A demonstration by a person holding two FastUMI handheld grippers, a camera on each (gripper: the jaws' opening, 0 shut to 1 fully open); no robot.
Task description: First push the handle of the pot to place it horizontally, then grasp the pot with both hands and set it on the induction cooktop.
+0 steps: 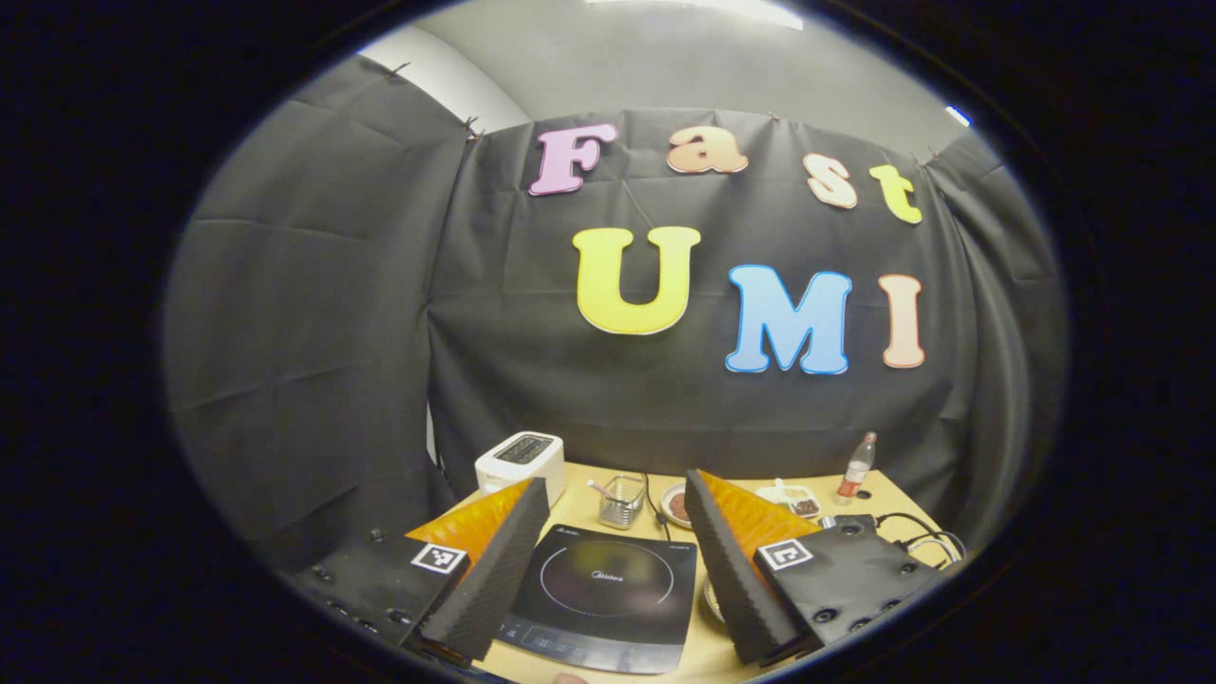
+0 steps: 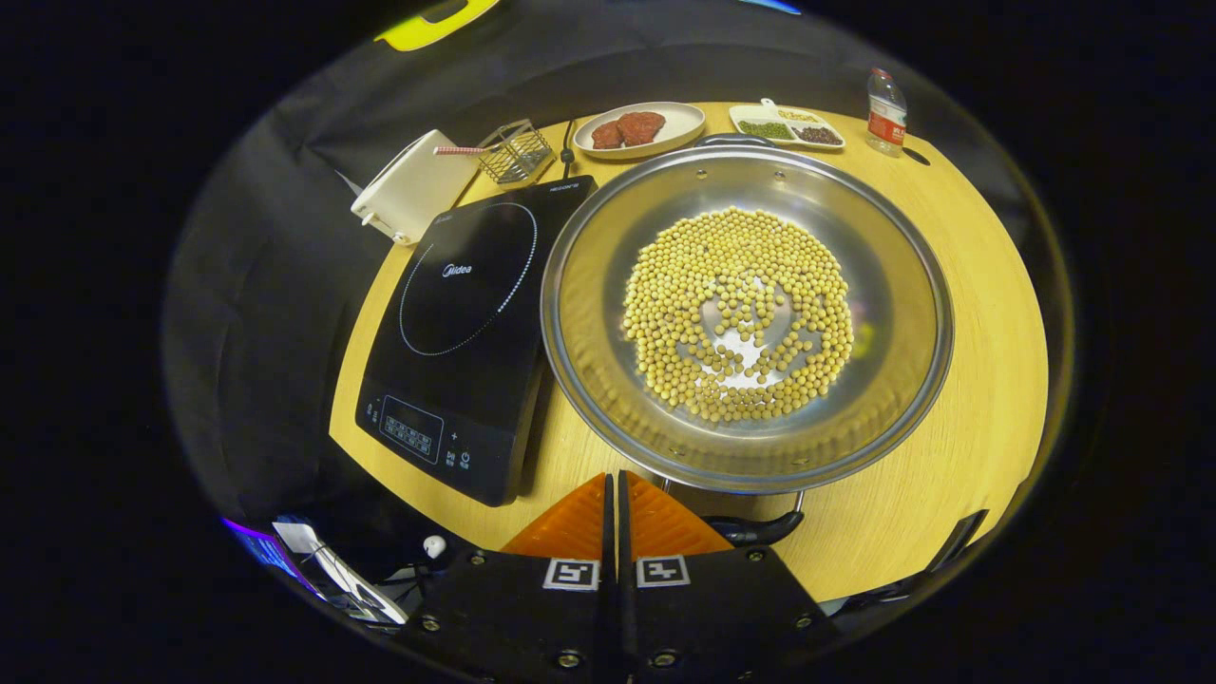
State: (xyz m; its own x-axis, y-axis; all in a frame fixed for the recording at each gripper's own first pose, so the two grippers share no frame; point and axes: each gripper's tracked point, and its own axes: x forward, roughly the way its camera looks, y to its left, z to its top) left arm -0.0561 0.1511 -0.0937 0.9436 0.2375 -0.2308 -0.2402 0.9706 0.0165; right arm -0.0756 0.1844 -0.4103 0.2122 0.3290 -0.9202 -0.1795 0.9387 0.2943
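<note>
A wide steel pot point(image 2: 883, 313) holding yellow beans stands on the wooden table, right of the black induction cooktop point(image 2: 465, 313). Its dark near handle point(image 2: 760, 527) lies just below the near rim; the far handle point(image 2: 736, 141) sits at the opposite rim. My right gripper point(image 2: 613, 480) is shut with nothing between its fingers, its tips at the pot's near rim, just left of the near handle. In the left gripper view, my left gripper point(image 1: 617, 484) is open above the cooktop point(image 1: 598, 589), which lies between its fingers point(image 1: 494, 570).
Along the table's far edge stand a white toaster point(image 2: 413, 185), a wire basket point(image 2: 513, 149), a plate of meat point(image 2: 638, 128), a divided dish point(image 2: 787, 125) and a small bottle point(image 2: 885, 98). Cables point(image 1: 912, 537) lie at the table's right side.
</note>
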